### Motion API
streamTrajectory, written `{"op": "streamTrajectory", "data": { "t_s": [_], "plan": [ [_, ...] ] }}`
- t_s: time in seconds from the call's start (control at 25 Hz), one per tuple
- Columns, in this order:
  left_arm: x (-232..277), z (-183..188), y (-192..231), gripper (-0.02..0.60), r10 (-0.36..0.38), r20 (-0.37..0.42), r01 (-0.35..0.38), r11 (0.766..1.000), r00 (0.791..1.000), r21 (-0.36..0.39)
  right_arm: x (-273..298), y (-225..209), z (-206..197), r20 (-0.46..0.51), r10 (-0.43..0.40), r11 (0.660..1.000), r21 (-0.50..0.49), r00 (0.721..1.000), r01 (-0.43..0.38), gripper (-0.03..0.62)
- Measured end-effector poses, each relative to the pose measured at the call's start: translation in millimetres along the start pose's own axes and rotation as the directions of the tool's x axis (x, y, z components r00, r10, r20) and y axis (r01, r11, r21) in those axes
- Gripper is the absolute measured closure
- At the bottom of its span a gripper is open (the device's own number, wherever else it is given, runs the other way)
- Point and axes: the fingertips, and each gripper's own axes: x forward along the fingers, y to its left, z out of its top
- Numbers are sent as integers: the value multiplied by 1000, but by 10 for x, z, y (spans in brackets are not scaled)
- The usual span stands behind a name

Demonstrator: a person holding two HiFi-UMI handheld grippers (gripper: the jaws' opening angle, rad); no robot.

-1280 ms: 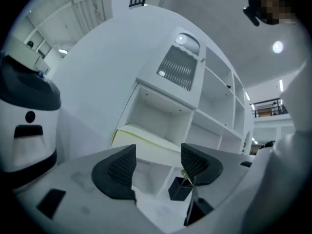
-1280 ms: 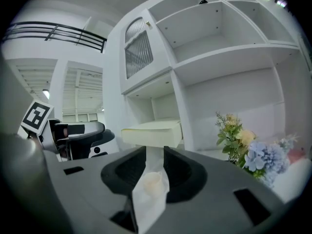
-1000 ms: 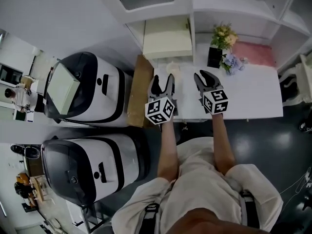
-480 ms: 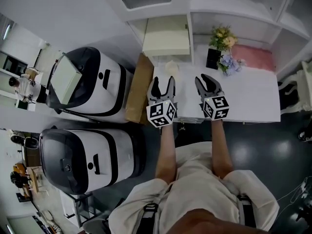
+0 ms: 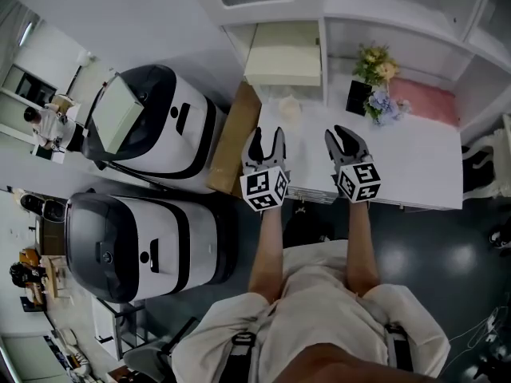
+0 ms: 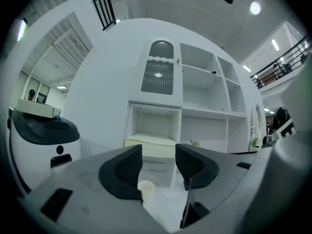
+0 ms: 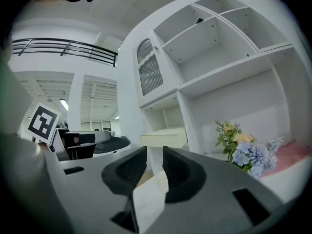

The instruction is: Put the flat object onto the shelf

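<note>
A flat cream box (image 5: 283, 54) lies in the lower left shelf compartment, seen ahead in the left gripper view (image 6: 148, 141) and in the right gripper view (image 7: 163, 136). My left gripper (image 5: 265, 144) hovers over the white table's (image 5: 415, 166) front left part. Its jaws are closing with nothing between them (image 6: 158, 159); a paper cup (image 6: 146, 189) stands beyond them on the table. To its right, my right gripper (image 5: 348, 142) is held at the same height, jaws apart and empty (image 7: 155, 162). Neither gripper touches the box.
A black pot of flowers (image 5: 371, 82) and a pink cloth (image 5: 427, 98) sit at the table's back right. A brown cardboard sheet (image 5: 233, 138) leans at the table's left end. Two large black-and-white machines (image 5: 160, 134) stand on the floor to the left. White shelves (image 7: 234, 57) rise behind the table.
The head view has shifted a little, so the table sits slightly lower in frame. Both grippers stay over the table's front edge. The left jaws look slightly narrower.
</note>
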Motion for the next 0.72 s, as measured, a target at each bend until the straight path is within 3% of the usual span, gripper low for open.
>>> {"op": "streamTrajectory", "data": {
  "t_s": [0.44, 0.72],
  "plan": [
    [-151, 101, 40, 561, 42, 27, -44, 998, 999, 45, -84, 107, 68, 16, 22, 999, -23, 1000, -22, 492],
    [-174, 198, -12, 572, -18, 35, 17, 999, 999, 33, -127, 66, 57, 26, 31, 999, 25, 999, -32, 525]
  ]
}}
